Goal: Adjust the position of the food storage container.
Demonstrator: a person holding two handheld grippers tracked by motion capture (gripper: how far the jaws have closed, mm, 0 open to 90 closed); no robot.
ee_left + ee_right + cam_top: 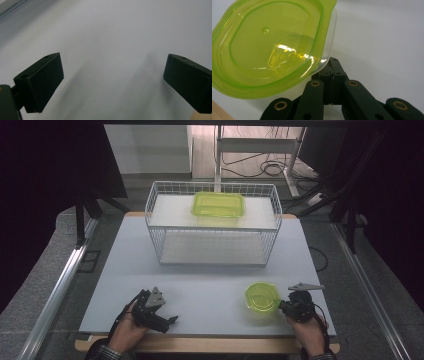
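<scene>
One grey table point(210, 285), wire basket point(212, 227), cabled floor behind.

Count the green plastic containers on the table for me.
2. A rectangular green container sits on the upper shelf of the white wire basket at the far side; a smaller round green container is at the near right, pinched by the right gripper. None seems hidden.

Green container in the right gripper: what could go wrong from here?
1. The right gripper pinches only the rim of the small green container, so it may tilt or slip out.
2. It sits near the table's front edge; a slip could send it off.
3. The wire basket already holds a green lidded box, so room there is tight.
</scene>
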